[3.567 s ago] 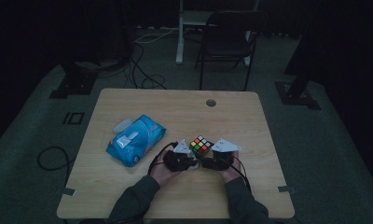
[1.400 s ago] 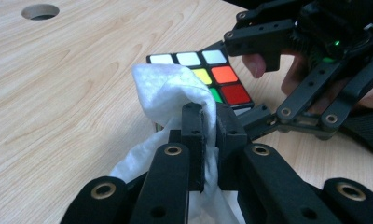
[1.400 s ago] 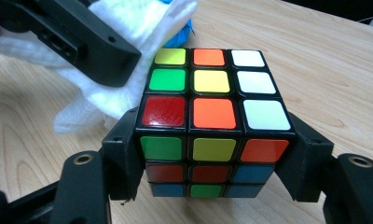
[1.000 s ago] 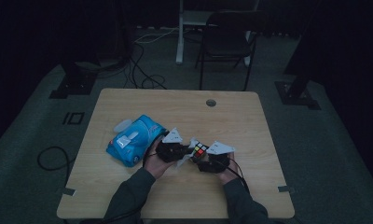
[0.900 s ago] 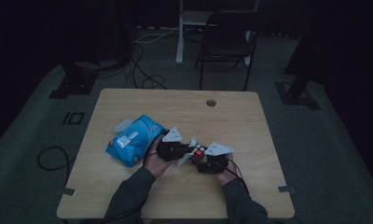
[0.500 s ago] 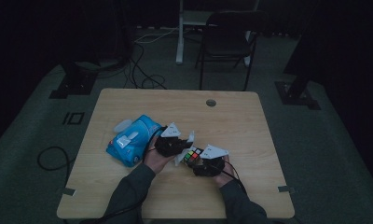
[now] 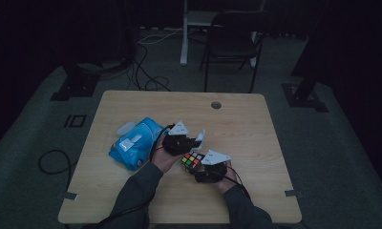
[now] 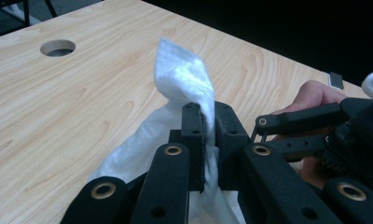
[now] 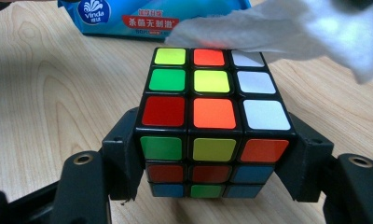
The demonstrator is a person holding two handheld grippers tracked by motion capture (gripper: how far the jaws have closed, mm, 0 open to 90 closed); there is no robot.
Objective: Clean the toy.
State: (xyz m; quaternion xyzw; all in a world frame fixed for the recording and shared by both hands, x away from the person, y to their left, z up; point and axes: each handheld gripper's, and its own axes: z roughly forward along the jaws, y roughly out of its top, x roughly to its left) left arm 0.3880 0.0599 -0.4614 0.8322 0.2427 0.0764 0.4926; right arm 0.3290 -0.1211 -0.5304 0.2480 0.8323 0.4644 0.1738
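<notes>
The right gripper [image 9: 212, 163] is clamped on a puzzle cube [image 9: 211, 126], one black jaw pressed against each side of it. In the high view the cube [image 7: 192, 161] sits near the middle of the wooden table [image 7: 246, 119], just ahead of the right gripper [image 7: 204, 170]. The left gripper [image 8: 208, 126] has its jaws closed together on a white wipe [image 8: 184, 79]; the cloth stands up above the jaws and hangs down below them. In the right gripper view the wipe [image 9: 287, 28] lies across the far edge of the cube's top face, touching it. The left gripper [image 7: 189, 143] is just beyond the cube in the high view. A blue pack of wipes [image 7: 136, 143] lies on the table to the left of both grippers, close to the left hand [image 7: 163, 160].
</notes>
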